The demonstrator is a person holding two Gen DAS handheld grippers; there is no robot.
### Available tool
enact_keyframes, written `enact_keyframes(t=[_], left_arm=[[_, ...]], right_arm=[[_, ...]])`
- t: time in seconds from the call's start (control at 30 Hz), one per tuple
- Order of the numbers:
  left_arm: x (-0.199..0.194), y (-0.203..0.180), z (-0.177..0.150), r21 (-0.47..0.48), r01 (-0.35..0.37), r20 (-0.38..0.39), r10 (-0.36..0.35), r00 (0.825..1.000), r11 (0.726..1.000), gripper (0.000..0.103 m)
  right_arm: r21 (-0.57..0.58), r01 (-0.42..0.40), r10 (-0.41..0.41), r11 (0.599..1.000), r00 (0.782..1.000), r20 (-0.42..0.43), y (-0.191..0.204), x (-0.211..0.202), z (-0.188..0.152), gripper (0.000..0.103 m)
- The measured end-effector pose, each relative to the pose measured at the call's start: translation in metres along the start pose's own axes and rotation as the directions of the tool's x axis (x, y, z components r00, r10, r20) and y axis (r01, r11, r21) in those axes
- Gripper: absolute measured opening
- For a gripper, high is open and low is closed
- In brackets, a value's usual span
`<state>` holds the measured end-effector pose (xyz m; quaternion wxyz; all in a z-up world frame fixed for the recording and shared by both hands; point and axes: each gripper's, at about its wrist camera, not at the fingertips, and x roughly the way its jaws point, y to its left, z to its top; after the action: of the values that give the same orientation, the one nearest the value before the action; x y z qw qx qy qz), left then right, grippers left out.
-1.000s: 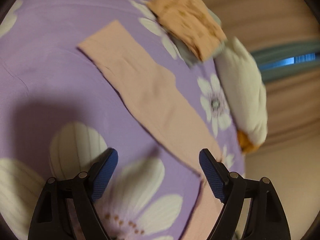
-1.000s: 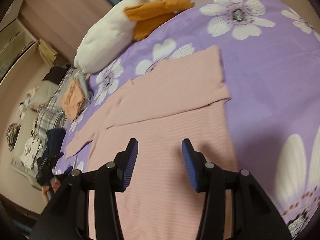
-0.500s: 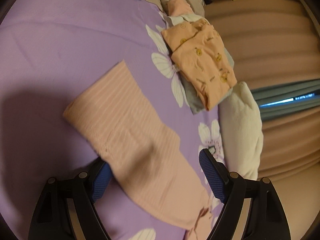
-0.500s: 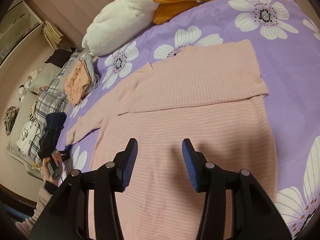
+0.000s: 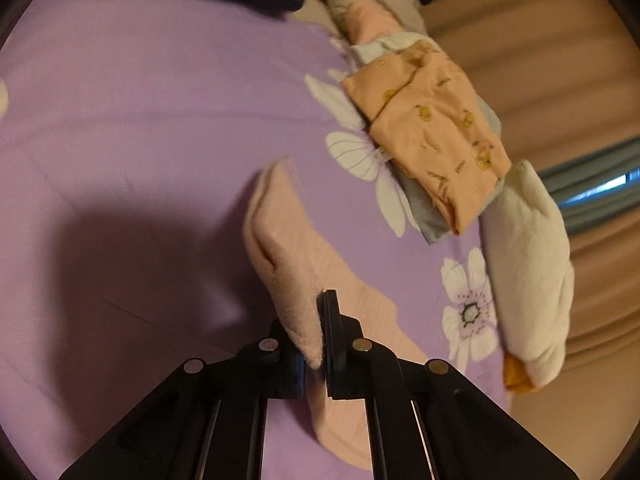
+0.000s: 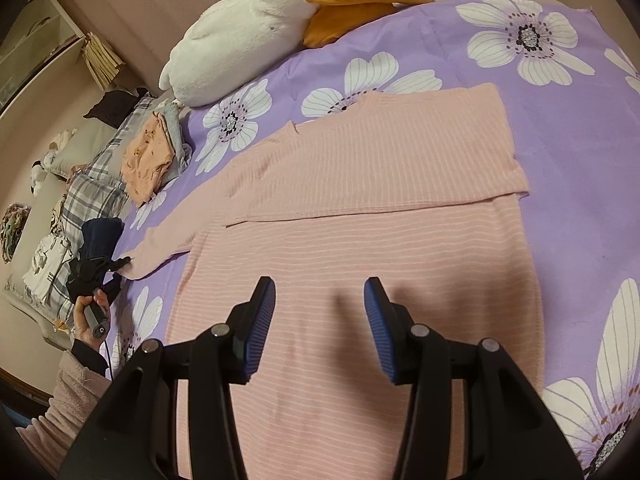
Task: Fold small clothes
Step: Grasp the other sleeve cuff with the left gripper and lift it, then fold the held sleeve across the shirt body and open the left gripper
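A pink striped sweater [image 6: 360, 240] lies flat on the purple flowered bedsheet [image 6: 580, 140], its right sleeve folded across the chest. Its left sleeve [image 5: 288, 248] stretches out to the left. My left gripper [image 5: 316, 344] is shut on the cuff end of that sleeve, which bunches and lifts off the sheet; it also shows in the right wrist view [image 6: 96, 268]. My right gripper [image 6: 320, 320] is open and empty, hovering above the sweater's lower body.
A folded orange printed garment [image 5: 432, 128] lies on a grey one near the bed's edge. A white plush goose [image 6: 248, 28] with an orange beak lies at the head. Plaid and printed pillows [image 6: 80, 200] sit at the left. Curtains [image 5: 560, 60] hang behind.
My left gripper has closed on the sleeve cuff, which now bunches up between the jaws. My right gripper has drawn back slightly over the sweater and stays open.
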<state>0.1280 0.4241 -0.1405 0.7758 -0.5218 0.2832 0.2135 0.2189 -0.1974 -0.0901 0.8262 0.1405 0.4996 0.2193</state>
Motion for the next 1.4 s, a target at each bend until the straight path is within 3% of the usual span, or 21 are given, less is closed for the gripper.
enact_keyframes(t=[0.13,0.37,0.53,0.73,0.9,1.03,1.1,1.2,1.27,1.33,1.4], left_arm=[[-0.019,-0.039,-0.007,0.130,-0.005,0.028,0.002,1.000,0.992,0.003],[-0.037,-0.138,-0.049,0.400,0.022,0.024,-0.034,0.999,0.916,0.003],[-0.027,-0.208,-0.106,0.550,0.083,-0.050,-0.066,0.997,0.831,0.003],[-0.001,-0.267,-0.193,0.691,0.143,-0.141,-0.061,0.988,0.709,0.003],[0.040,-0.289,-0.279,0.796,0.166,-0.221,0.023,0.975,0.583,0.003],[0.065,-0.291,-0.331,0.836,0.173,-0.272,0.121,0.955,0.520,0.003],[0.077,-0.290,-0.353,0.855,0.192,-0.308,0.174,0.935,0.483,0.004],[0.078,-0.284,-0.366,0.862,0.222,-0.349,0.215,0.912,0.456,0.023],[0.071,-0.281,-0.367,0.858,0.261,-0.378,0.200,0.904,0.442,0.060],[0.057,-0.276,-0.358,0.862,0.270,-0.372,0.173,0.912,0.429,0.074],[0.048,-0.272,-0.351,0.859,0.277,-0.373,0.156,0.915,0.431,0.074]], right_arm=[[0.020,-0.006,0.006,1.000,1.000,0.007,-0.009,-0.004,-0.003,0.047],[0.071,-0.024,0.022,0.997,0.999,0.036,-0.028,-0.017,-0.013,0.047],[0.090,-0.018,0.013,0.996,0.998,0.057,-0.043,-0.029,-0.019,0.047],[0.139,-0.015,0.003,0.990,0.996,0.084,-0.068,-0.045,-0.028,0.047],[0.178,-0.011,-0.008,0.984,0.995,0.102,-0.087,-0.055,-0.034,0.047],[0.196,-0.008,-0.013,0.981,0.994,0.105,-0.094,-0.058,-0.036,0.047],[0.198,-0.008,-0.013,0.980,0.994,0.107,-0.096,-0.059,-0.035,0.047],[0.198,-0.015,-0.007,0.980,0.994,0.110,-0.096,-0.059,-0.034,0.051],[0.191,-0.029,0.009,0.981,0.994,0.105,-0.093,-0.056,-0.031,0.052],[0.180,-0.052,0.036,0.982,0.995,0.095,-0.088,-0.050,-0.024,0.053],[0.167,-0.074,0.060,0.983,0.995,0.085,-0.082,-0.042,-0.015,0.053]])
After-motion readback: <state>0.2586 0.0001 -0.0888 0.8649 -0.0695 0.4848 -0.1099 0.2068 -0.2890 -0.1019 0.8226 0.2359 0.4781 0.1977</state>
